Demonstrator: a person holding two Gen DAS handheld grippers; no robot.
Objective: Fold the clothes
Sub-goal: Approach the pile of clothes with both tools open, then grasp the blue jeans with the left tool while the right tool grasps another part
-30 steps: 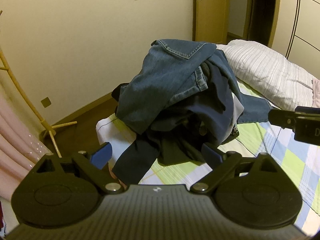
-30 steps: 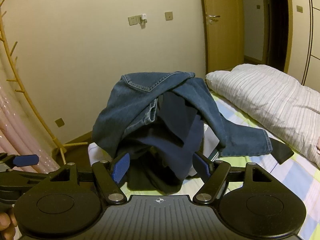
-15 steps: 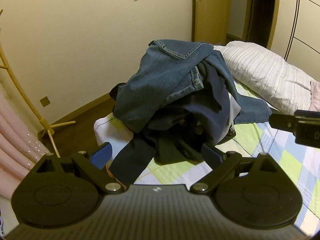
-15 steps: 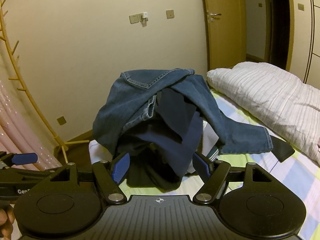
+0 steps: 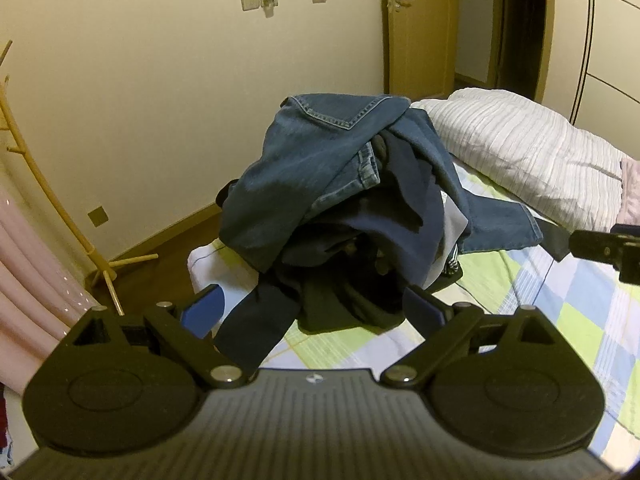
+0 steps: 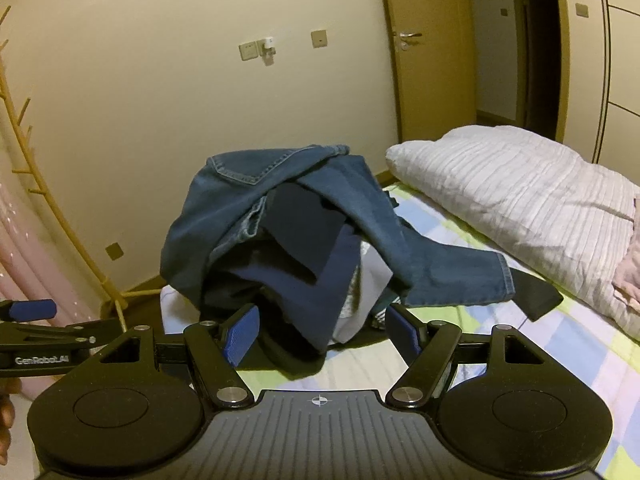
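A heap of clothes sits on the checked bed sheet [image 5: 568, 320], topped by blue jeans [image 5: 308, 160] [image 6: 224, 216] draped over dark navy and black garments [image 5: 404, 216] [image 6: 304, 256]. One jeans leg [image 6: 460, 276] trails to the right. My left gripper [image 5: 314, 306] hangs open short of the heap, nothing between its blue pads. My right gripper [image 6: 322, 330] is open too, in front of the pile's lower edge without touching it. The right gripper's side [image 5: 604, 248] shows at the left wrist view's right edge, and the left gripper's fingers [image 6: 32, 310] show at the right wrist view's left edge.
A white striped quilt [image 6: 532, 196] lies on the bed beyond the heap. A yellow coat stand [image 5: 52, 204] and pink curtain [image 5: 32, 280] stand left of the bed by the wall. A wooden door [image 6: 424, 52] is behind. A black cloth corner [image 6: 536, 296] lies beside the jeans leg.
Both grippers have drawn back from the heap, which now looks smaller and farther away in both views. Their jaws stayed open and the clothes have not moved.
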